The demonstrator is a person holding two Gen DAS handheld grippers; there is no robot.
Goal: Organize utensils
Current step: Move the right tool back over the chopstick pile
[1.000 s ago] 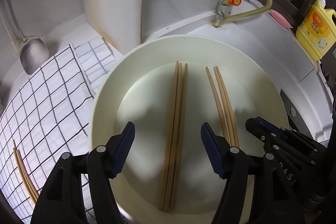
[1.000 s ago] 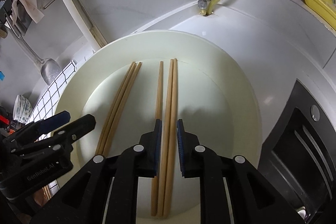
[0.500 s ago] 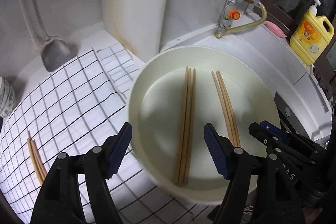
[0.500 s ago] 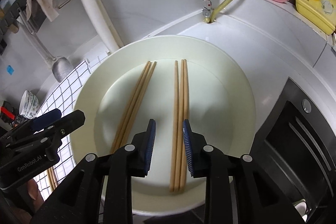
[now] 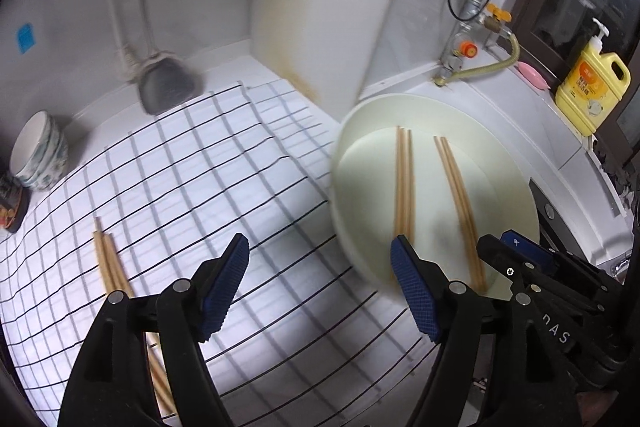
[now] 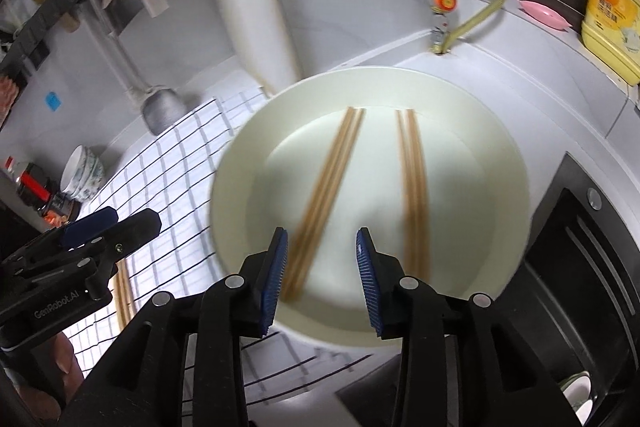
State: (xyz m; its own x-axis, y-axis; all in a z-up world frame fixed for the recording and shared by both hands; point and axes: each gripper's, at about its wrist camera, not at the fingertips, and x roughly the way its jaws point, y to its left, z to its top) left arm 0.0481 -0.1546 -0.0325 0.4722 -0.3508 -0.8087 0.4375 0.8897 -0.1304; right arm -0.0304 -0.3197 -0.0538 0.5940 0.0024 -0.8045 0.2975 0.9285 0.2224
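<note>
A cream round basin (image 5: 516,195) (image 6: 500,163) holds two bundles of wooden chopsticks: a left bundle (image 5: 403,183) (image 6: 328,187) and a right bundle (image 5: 456,187) (image 6: 412,183). Another pair of chopsticks (image 5: 110,263) (image 6: 123,287) lies on the checked cloth (image 5: 180,179) at the left. My left gripper (image 5: 320,291) is open and empty above the cloth, left of the basin; it also shows in the right wrist view (image 6: 108,227). My right gripper (image 6: 320,279) is open and empty over the basin's near rim.
Stacked bowls (image 5: 38,151) and a hanging metal ladle (image 5: 168,87) are at the back left. A gas valve with hose (image 5: 466,51), a pink soap dish (image 5: 532,75) and a yellow detergent bottle (image 5: 592,87) stand at the back right. A dark stove (image 6: 592,267) is to the right.
My right gripper opened, let go of the right chopstick bundle in the basin and pulled back. My left gripper swung left, away from the basin and over the cloth.
</note>
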